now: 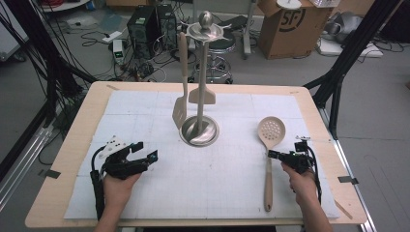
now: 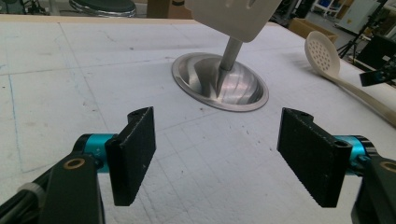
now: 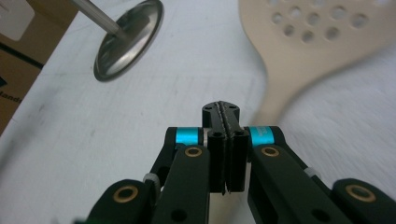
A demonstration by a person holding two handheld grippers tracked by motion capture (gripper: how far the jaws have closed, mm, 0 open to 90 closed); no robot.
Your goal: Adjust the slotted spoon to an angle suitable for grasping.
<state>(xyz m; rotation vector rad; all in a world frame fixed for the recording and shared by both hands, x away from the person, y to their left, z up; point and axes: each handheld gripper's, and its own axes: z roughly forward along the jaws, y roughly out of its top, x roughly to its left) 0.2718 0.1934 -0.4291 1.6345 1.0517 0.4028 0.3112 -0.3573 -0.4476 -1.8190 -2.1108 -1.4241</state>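
**Closed fingers beside the holey spoon**

The big wooden worktop (image 1: pixel 63 159) has a white mat (image 1: pixel 212 179) on it. In the middle stands a shiny metal stand (image 1: pixel 199 130) with a round base. Two flat turners (image 1: pixel 180 113) hang from its top.

The long spoon with holes (image 1: pixel 269 145) lies flat on the mat, to the right of the stand and well apart from it. Its bowl points away from the person and its handle points back.

The left gripper (image 1: pixel 145 151) rests low on the left side, with its fingers (image 2: pixel 133 154) wide apart and nothing between them. The right gripper (image 1: pixel 273 154) sits just beside the spoon's handle. Its fingers (image 3: pixel 218 140) are pressed together and hold nothing.

I think the spoon is to be picked up next. With the fingers shut, they could bump the handle and push the spoon sideways. A grab close to the bowl could let the long handle tip down and slip out.
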